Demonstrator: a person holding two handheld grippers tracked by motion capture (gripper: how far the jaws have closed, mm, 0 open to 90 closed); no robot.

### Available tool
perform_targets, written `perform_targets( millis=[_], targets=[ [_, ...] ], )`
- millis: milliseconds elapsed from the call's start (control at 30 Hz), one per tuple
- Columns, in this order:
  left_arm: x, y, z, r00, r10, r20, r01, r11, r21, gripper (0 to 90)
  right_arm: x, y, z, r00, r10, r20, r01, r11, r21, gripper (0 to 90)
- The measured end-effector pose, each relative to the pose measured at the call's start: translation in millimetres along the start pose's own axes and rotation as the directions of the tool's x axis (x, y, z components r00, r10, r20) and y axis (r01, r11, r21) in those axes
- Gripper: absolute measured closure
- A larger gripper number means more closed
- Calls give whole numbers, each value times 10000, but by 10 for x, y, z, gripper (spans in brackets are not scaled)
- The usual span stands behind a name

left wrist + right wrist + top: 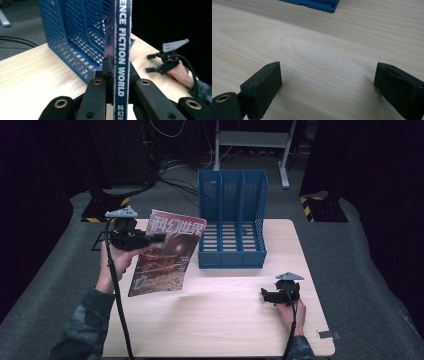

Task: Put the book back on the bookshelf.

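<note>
At left centre of the high view the left gripper [159, 238] pinches the magazine [162, 255] by its spine edge, holding it upright above the table [225, 315], just left of the blue file rack [232, 225]; at lower right the right gripper [264, 295] rests low, jaws spread wide.

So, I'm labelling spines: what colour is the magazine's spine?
Dark navy blue with white lettering; the magazine's spine shows best in the left gripper view.
</note>
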State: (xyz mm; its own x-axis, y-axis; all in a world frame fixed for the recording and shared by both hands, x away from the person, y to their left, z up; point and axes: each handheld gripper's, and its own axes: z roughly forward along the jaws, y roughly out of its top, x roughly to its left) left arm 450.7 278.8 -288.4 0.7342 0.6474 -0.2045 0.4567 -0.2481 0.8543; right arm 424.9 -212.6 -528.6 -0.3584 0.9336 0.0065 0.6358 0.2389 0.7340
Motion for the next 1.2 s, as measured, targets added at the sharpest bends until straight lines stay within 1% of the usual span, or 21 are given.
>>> perform_targets(
  millis=[67,100,200,300,433,467,533,667,733,767,833,1000,1100,1200],
  targets=[
    [18,27,-4,9999,-28,-138,28,10000,-43,842,0,0,0,10000,6,-4,-6,10000,-1,74],
    [37,55,-14,9997,-40,-252,37,9999,-138,842,0,0,0,10000,5,-7,-5,10000,1,74],
    [50,71,-25,9996,-29,-275,25,9999,-131,842,0,0,0,10000,8,-8,-8,10000,4,73],
    [93,140,-70,9989,-90,-466,73,9993,-369,842,-2,4,4,10000,-18,-18,18,10000,-16,73],
    [130,213,-84,9983,-155,-554,124,9983,-563,842,-3,3,4,10000,23,3,-23,10000,1,73],
    [131,230,-80,9979,-164,-620,123,9977,-673,842,-3,3,4,10000,16,7,-16,10000,-3,74],
    [137,270,-77,9979,-124,-634,79,9975,-698,842,-2,4,4,10000,22,16,-22,10000,16,73],
    [134,342,-47,9976,-176,-671,119,9963,-856,842,-2,4,4,10000,21,15,-21,10000,16,73],
    [142,379,-31,9967,-151,-803,77,9958,-917,842,-2,4,4,10000,23,14,-23,10000,16,73],
    [149,396,-24,9964,-215,-816,135,9952,-968,842,-3,3,4,10000,25,9,-25,10000,5,73],
    [164,432,-10,9953,-184,-950,88,9949,-1006,842,-3,3,3,10000,29,34,-29,10000,-7,75],
    [185,520,39,9931,-287,-1141,153,9930,-1168,842,-3,3,2,10000,49,52,-49,10000,5,75],
    [189,579,73,9932,-399,-1094,259,9916,-1266,842,-3,3,2,10000,41,51,-41,10000,14,75],
    [171,645,117,9931,-367,-1112,218,9909,-1328,842,-4,2,2,10000,46,42,-46,10000,0,76]
  ],
)
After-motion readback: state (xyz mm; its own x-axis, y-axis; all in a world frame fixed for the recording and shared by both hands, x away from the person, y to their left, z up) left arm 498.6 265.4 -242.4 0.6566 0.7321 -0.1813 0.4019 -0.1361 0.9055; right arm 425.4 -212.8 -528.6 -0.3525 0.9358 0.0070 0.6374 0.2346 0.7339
